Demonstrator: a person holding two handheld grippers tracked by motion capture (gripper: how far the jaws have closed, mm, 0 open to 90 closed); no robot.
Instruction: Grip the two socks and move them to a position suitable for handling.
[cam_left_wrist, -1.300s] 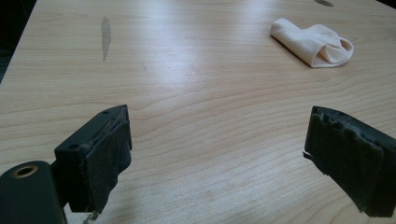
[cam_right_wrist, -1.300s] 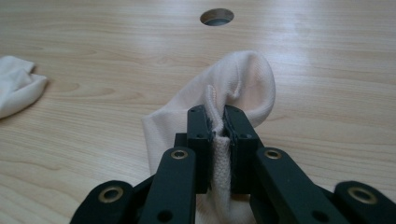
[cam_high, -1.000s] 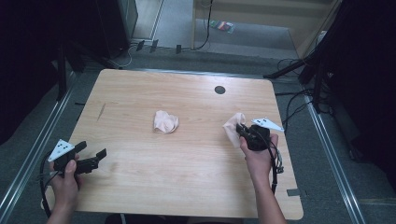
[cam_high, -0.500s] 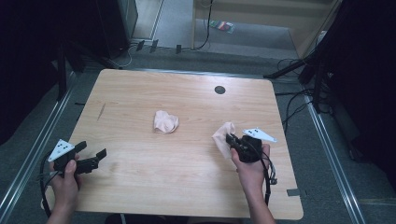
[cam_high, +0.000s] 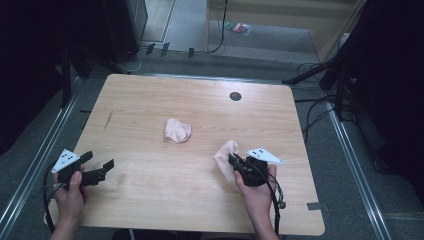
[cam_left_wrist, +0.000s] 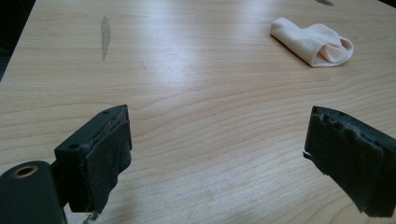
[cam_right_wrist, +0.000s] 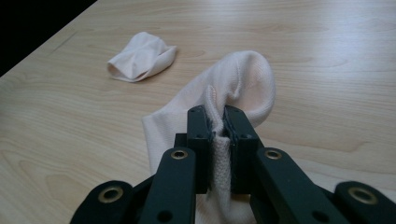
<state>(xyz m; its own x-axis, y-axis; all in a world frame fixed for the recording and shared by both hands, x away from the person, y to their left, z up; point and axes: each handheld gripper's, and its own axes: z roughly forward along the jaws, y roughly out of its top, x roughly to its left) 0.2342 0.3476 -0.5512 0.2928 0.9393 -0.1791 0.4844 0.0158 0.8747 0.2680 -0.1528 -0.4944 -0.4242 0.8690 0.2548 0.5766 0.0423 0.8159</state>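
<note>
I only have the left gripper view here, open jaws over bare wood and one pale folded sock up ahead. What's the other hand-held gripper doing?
Observer: The right hand-held gripper is shut on a second sock, pinching a fold of fabric.
Operator: Is that sock lifted?
Observer: Its free end rests on the table, near the person's edge, right of centre.
Operator: And the folded sock?
Observer: That folded sock lies alone near the table's middle, apart from both grippers; the left hand-held gripper sits at the near left corner.
</note>
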